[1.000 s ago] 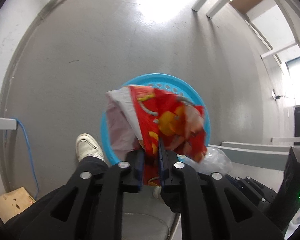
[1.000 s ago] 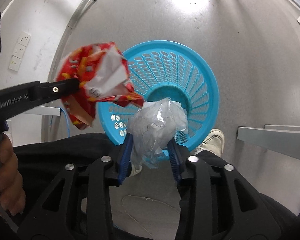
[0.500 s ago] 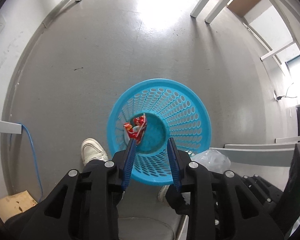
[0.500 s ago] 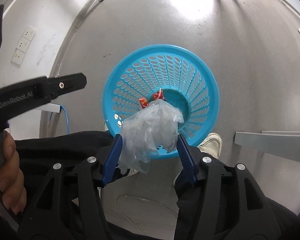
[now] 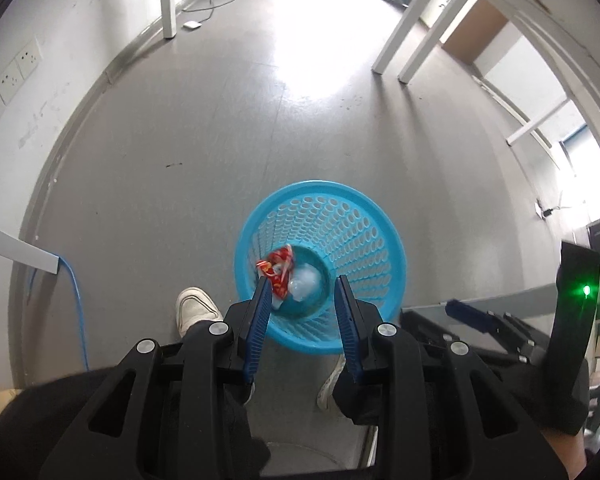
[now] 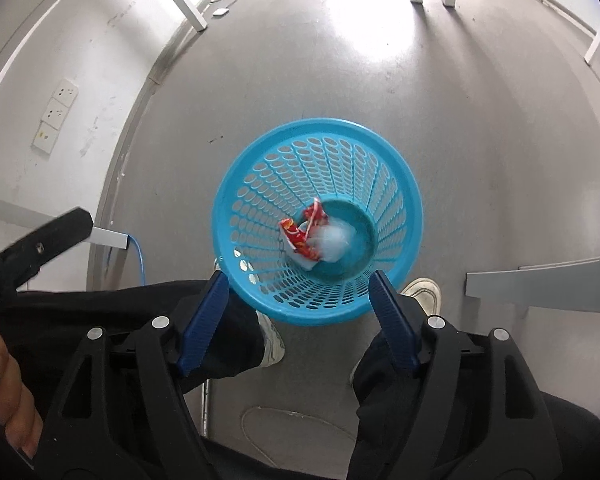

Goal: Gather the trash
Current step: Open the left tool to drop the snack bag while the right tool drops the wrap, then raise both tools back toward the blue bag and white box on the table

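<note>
Left gripper (image 5: 302,280): jaws parted, blue pads bare, nothing between them. Right gripper (image 6: 298,275): jaws opening wide, likewise empty. Both pointing steeply down at the round sky-blue perforated plastic waste basket (image 5: 320,186) on the grey floor, directly ahead along the fingers and well below the tips. At the basket's bottom, side by side and touching: a crumpled red-and-yellow snack wrapper (image 5: 278,270) and a scrunched clear plastic bag (image 5: 306,278), wrapper toward the left gripper's side, bag toward the right's. In the right wrist view, wrapper (image 6: 300,236) stretched slantwise from upper right to lower left, bag (image 6: 334,240) a rounded lump with no clear long axis. Probably both pieces delivered, so no call to reach down again. No further litter visible on the floor in either view, so likely a turn away from the basket (image 6: 320,124) to search. Only in the right wrist view: the left gripper's black finger (image 6: 60,228) off to the side, clear of the rim, and the bare hand (image 6: 4,400) holding it. Only in the left wrist view: the right gripper's blue pad (image 5: 464,312) side-on, a green indicator light (image 5: 587,290), a blue cable (image 5: 74,292) along the wall. White shoes (image 5: 194,304) just beside the basket in both.
</note>
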{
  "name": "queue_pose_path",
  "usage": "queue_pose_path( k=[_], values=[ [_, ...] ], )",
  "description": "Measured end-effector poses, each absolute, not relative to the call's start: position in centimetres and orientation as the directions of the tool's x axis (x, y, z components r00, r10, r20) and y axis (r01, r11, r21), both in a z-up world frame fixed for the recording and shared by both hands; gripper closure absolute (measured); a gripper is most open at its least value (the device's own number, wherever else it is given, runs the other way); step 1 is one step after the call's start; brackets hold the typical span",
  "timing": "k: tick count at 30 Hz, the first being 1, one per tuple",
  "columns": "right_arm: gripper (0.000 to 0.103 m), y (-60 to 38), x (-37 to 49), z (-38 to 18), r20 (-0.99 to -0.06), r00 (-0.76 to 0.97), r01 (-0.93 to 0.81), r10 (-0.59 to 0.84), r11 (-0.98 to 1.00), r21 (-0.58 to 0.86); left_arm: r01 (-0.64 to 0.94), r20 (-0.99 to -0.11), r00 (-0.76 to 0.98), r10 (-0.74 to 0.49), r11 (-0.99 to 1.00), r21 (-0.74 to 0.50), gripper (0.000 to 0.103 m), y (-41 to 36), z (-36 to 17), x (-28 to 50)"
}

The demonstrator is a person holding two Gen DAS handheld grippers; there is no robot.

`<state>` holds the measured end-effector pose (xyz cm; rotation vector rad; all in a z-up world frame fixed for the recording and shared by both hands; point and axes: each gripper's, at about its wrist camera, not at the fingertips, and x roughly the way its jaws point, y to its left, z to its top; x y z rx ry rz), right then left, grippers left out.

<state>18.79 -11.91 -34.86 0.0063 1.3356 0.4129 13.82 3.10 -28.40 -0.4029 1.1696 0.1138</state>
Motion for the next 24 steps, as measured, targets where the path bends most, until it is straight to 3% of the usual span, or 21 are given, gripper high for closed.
queue_pose_path(
  k=[6, 10, 15, 24],
  values=[
    [0.034, -13.1, 16.1, -31.5, -0.919, 0.221, -0.318, 0.325, 0.915, 0.247, -0.247, -0.886, 0.447, -0.125, 0.934, -0.257, 0.07, 2.1, -26.1, 10.5],
    [0.034, -13.9, 13.1, -28.1, -0.885, 0.26, -0.368, 0.387, 0.887, 0.28, -0.302, -0.889, 0.431, -0.153, 0.904, -0.302, 0.07, 2.9, -24.5, 8.3],
    [0.029, -15.6, 9.7, -23.9, -0.847, 0.314, -0.403, 0.428, 0.868, 0.289, -0.277, -0.875, 0.464, -0.141, 0.914, -0.295, 0.066, 1.7, -21.8, 5.1],
    [0.018, -16.9, 5.1, -17.7, -0.787, 0.41, -0.48, 0.461, 0.843, 0.244, -0.144, -0.724, 0.69, -0.022, 0.975, -0.167, 0.059, 0.2, -13.2, -0.4]
  ],
)
